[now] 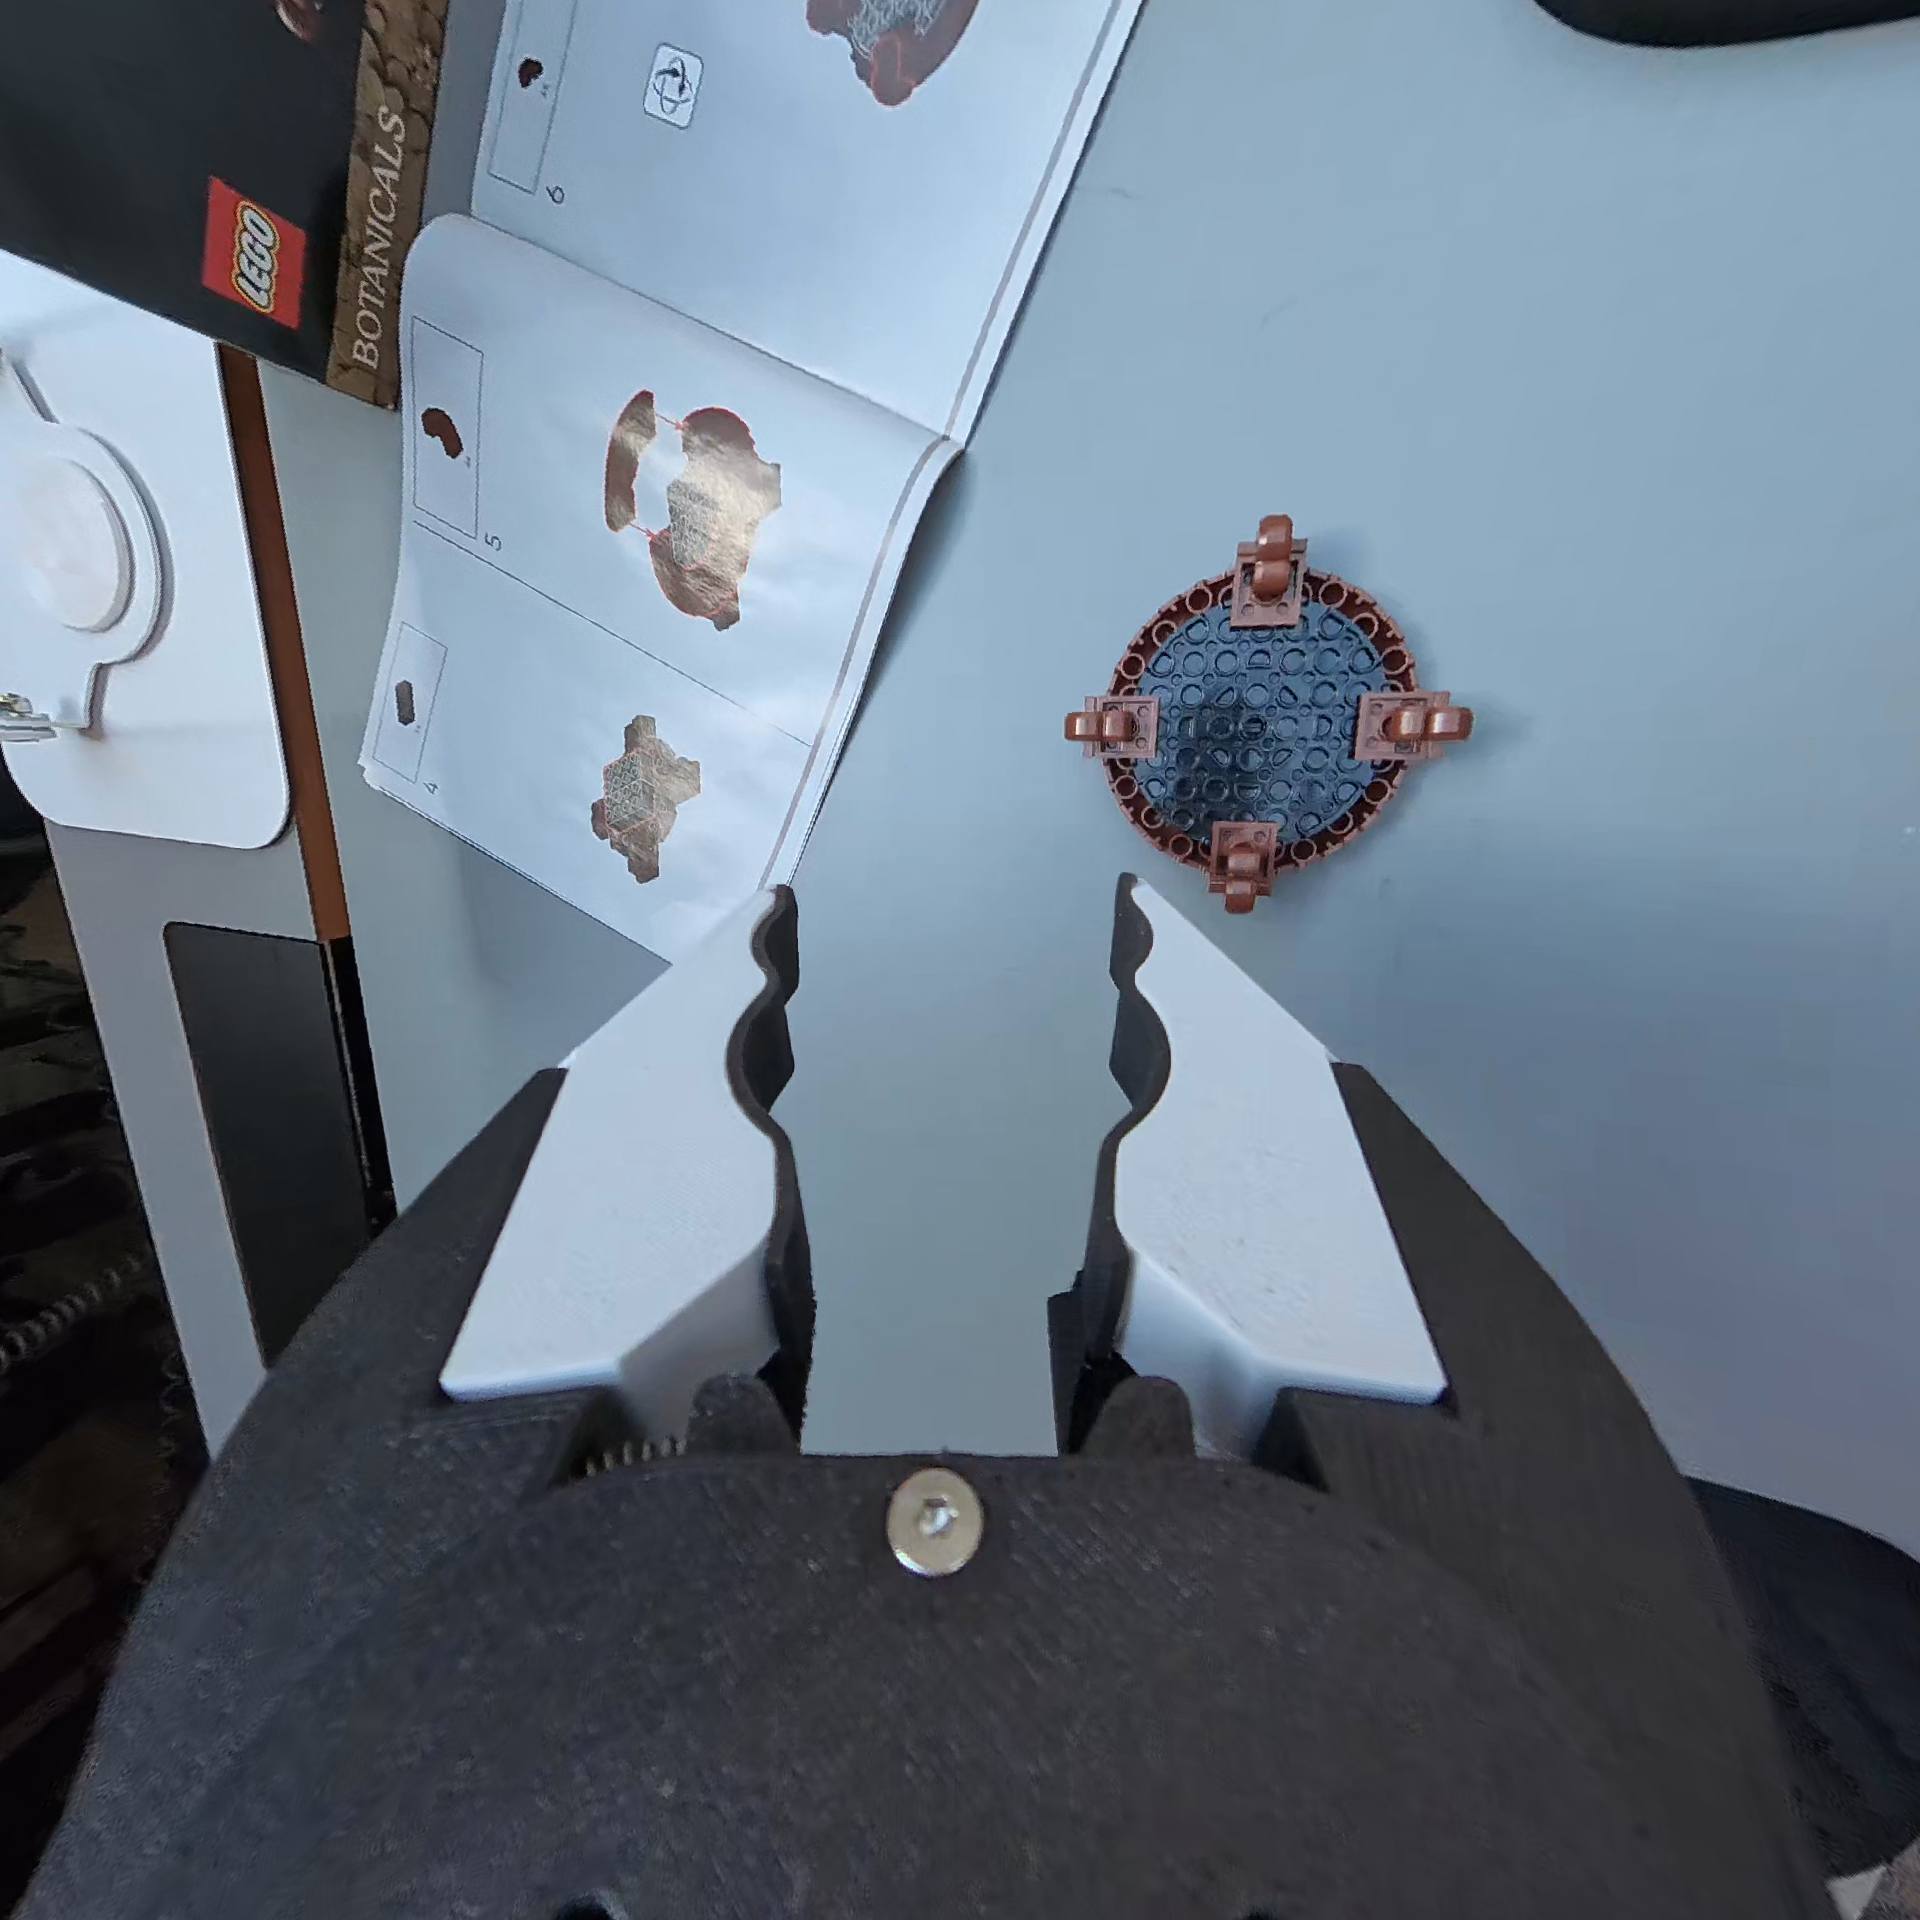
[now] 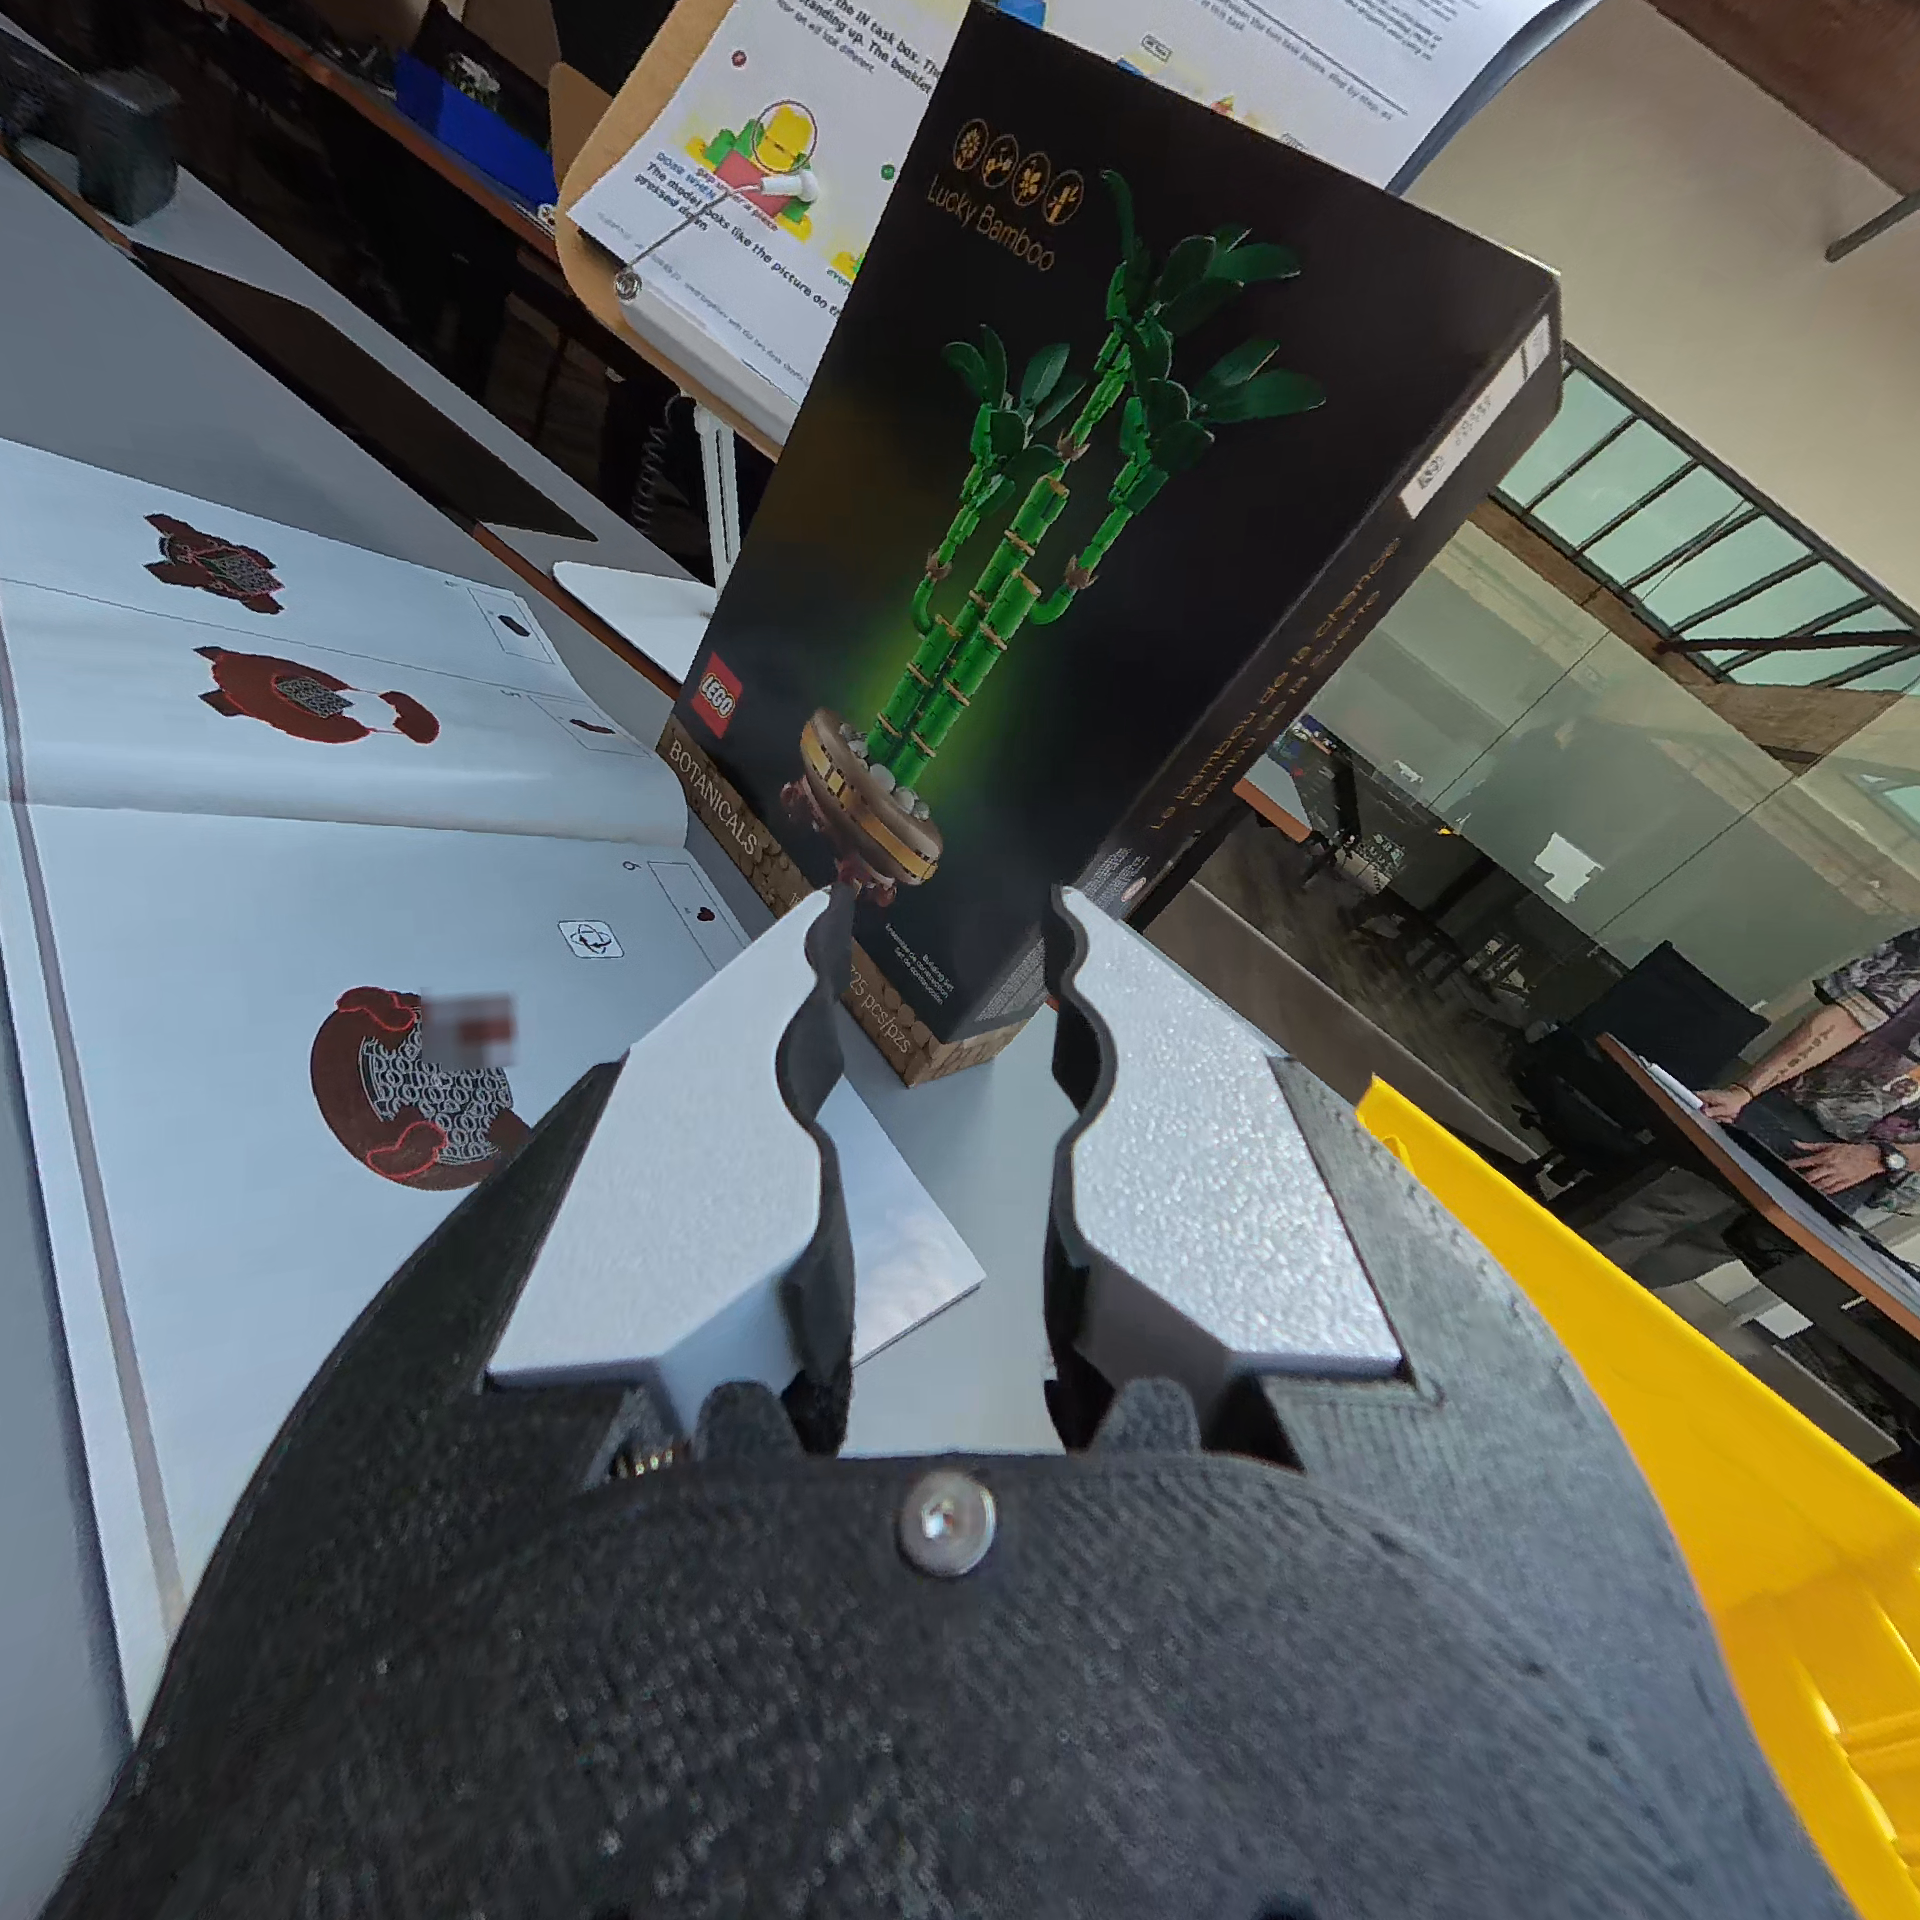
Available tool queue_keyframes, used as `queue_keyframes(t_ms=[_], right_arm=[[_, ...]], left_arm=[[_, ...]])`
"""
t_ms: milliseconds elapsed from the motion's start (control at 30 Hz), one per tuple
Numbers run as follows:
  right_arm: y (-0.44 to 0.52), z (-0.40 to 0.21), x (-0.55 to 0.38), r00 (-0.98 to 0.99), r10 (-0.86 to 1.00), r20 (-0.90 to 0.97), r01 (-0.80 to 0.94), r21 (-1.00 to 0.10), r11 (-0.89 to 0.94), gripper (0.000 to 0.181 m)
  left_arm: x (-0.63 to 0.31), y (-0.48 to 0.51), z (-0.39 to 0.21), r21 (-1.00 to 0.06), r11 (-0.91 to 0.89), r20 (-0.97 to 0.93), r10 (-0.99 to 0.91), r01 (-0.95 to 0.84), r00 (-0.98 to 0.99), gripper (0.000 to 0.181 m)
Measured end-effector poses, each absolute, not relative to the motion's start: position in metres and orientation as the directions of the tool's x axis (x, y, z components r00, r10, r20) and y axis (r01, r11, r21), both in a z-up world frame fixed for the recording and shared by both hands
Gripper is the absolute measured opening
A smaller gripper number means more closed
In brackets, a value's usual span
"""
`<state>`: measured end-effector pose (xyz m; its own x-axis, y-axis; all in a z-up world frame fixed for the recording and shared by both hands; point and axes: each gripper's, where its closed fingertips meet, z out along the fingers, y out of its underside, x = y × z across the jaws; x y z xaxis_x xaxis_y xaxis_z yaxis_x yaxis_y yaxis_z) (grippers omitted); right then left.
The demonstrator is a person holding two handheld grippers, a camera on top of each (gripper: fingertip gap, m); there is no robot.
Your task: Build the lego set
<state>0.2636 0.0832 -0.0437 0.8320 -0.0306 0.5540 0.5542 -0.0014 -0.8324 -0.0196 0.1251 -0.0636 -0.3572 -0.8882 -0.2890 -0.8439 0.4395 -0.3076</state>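
1. base [image 1: 1265,715] flat on the grey table [image 1: 1558,416]: a round dark plate, reddish-brown rim, four reddish-brown clips [image 1: 1268,566] set at top, bottom, left and right of the rim.
2. left claw [image 1: 954,914] wide open, nothing between the fingers, only bare table seen through the gap.
3. base lies ahead of the left claw and off to its right; the lowest clip is near the right fingertip but not touching it.
4. booklet [image 1: 665,540] open on the table to the left of the base, well apart from it; its near corner sits just beyond the left fingertip.
5. box [image 1: 197,177] stands past the booklet, far left corner of the left wrist view.
6. right claw [image 2: 943,914] also open, a bit narrower, holding nothing.
7. right claw is low over the table and points at the box [image 2: 1101,540], which stands upright straight ahead, dark with a green plant pictured on it.
8. booklet [image 2: 312,831] lies to the left of the right claw; a page corner runs under the left finger.
9. yellow bin [image 2: 1683,1455] close on the right side of the right claw.
10. base not seen in the right wrist view.
11. person's hands [image 2: 1839,1164] at another desk, far right background.
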Motion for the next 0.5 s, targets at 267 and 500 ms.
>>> queue_keyframes(t_ms=[267,500], right_arm=[[0.084,-0.045,0.264,0.821,-0.032,0.570,0.570,-0.821,-0.009,0.037],[0.084,-0.048,0.266,0.817,-0.029,0.576,0.576,-0.818,-0.018,0.037]], left_arm=[[-0.020,0.113,-0.048,-0.305,0.457,-0.299,-0.879,-0.836,-0.371,0.060],[-0.021,0.105,-0.048,-0.318,0.448,-0.281,-0.886,-0.836,-0.368,0.060]])
